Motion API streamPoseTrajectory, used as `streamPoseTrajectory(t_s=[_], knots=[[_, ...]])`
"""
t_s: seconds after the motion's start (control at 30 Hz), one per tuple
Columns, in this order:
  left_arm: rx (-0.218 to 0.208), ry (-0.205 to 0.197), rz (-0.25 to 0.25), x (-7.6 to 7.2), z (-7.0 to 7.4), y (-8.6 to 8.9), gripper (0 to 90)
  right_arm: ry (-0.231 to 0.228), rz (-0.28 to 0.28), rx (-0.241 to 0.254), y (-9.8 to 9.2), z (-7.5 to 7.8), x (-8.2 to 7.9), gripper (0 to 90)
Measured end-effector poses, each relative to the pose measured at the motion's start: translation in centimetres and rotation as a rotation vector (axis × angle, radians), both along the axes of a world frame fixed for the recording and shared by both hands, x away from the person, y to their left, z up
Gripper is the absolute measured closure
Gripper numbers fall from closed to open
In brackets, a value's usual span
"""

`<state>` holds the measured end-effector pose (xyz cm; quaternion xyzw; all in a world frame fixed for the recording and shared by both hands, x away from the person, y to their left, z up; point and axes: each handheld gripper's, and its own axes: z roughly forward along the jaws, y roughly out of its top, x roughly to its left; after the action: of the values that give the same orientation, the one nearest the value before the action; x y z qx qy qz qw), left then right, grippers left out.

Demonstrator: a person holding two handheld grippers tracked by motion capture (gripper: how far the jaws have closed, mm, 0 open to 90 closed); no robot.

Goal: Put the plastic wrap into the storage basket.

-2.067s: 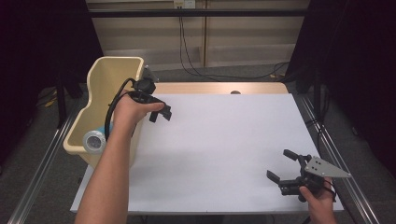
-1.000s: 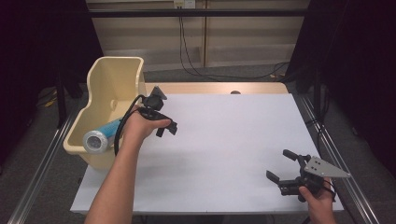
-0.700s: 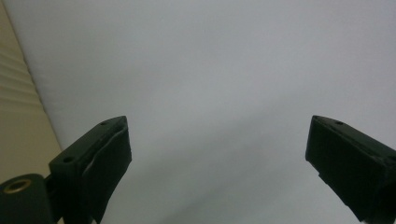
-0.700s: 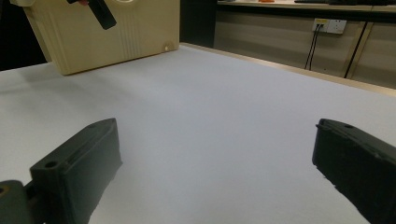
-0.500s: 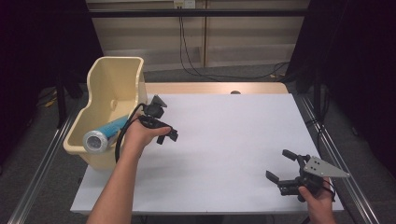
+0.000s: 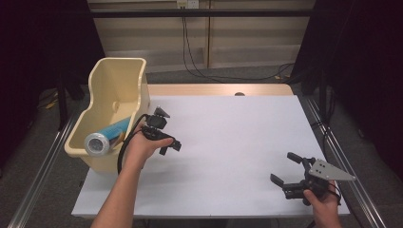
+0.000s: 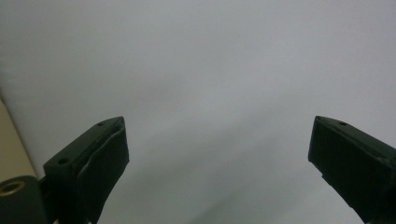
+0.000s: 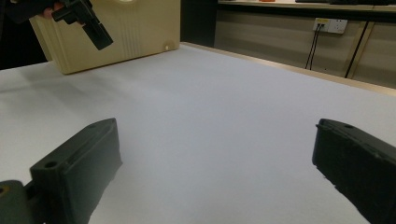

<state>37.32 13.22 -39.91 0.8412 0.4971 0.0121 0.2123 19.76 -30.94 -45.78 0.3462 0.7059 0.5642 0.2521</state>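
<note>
One blue can [image 6: 105, 137] lies tilted inside beige bin [image 6: 116, 80], clear of both grippers. Left gripper [image 6: 168, 137] just right of bin, jaws just opening, empty. Right gripper [image 6: 287, 171] well right of bin, jaws wide, empty. Risk: left cable snagging bin rim, tipping bin off desk [image 6: 228, 137] edge.

A bin [image 6: 121, 85] stands at the table's [image 6: 237, 142] left edge with a tube [image 6: 107, 135] lying in it, the left gripper [image 6: 166, 142] sits just right of the bin over the table, and the right gripper [image 6: 287, 168] is well apart near the front right corner.
</note>
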Motion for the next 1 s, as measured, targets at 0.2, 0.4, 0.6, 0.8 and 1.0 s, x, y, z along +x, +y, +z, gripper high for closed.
streamPoseTrajectory(t_s=[0.2,0.4,0.6,0.8,1.0], knots=[[-0.059,-0.076,-0.032,-0.9,-0.5,0.3,4.7,0.001,0.000,0.000,0.0,0.0,0.0,1.0],[-0.106,-0.140,-0.057,-2.0,-1.3,0.3,4.0,-0.001,0.001,0.000,0.1,0.0,0.0,1.0],[-0.157,-0.247,-0.084,-3.2,-1.8,0.4,3.9,0.000,0.002,-0.002,0.1,0.0,0.0,1.0],[-0.196,-0.359,-0.101,-4.5,-2.2,0.8,3.8,-0.002,0.001,-0.001,0.1,0.0,0.0,1.0],[-0.225,-0.446,-0.134,-5.8,-2.7,1.1,2.4,-0.002,0.003,-0.003,0.2,0.0,0.0,1.0]])
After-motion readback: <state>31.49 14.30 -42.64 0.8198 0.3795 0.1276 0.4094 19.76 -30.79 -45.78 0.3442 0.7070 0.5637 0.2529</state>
